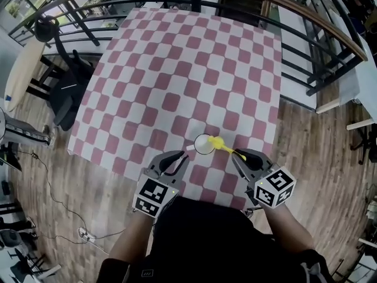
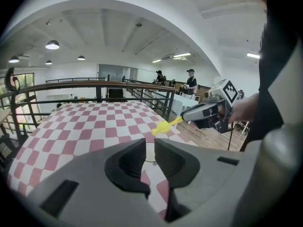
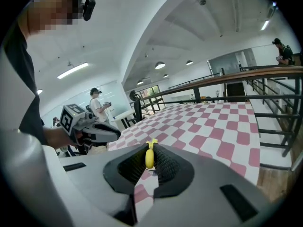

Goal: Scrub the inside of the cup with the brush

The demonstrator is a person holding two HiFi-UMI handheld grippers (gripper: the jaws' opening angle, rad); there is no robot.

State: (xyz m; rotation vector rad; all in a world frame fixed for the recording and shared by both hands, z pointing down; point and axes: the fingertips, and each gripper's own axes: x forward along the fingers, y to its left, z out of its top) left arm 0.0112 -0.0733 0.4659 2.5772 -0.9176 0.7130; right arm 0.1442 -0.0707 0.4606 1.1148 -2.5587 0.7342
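Low in the head view, the right hand-held gripper [image 1: 240, 155] pinches the yellow brush [image 1: 218, 142] by its thin, probably light handle; the left hand-held gripper [image 1: 180, 155] is slightly spread, empty; just beyond, the cup [image 1: 204, 144] stands on the checked tabletop [image 1: 177, 69], likely light, slippery, best clamped at its wall.

I read all three views as bright and evenly lit. In the left gripper view, round ceiling lamps [image 2: 52, 44] and strip lights [image 2: 179, 56] supply overhead light, and both clip to white. In the head view, the checked tablecloth [image 1: 177, 69] is uniformly exposed; shadows on it are faint and soft-edged. The railing [image 1: 321, 23] bows strongly, which is wide-angle distortion. Both gripper views carry a black circular vignette at the corners, and their nearest foreground is soft. The yellow brush [image 3: 149, 157] renders saturated, with crisp edges.
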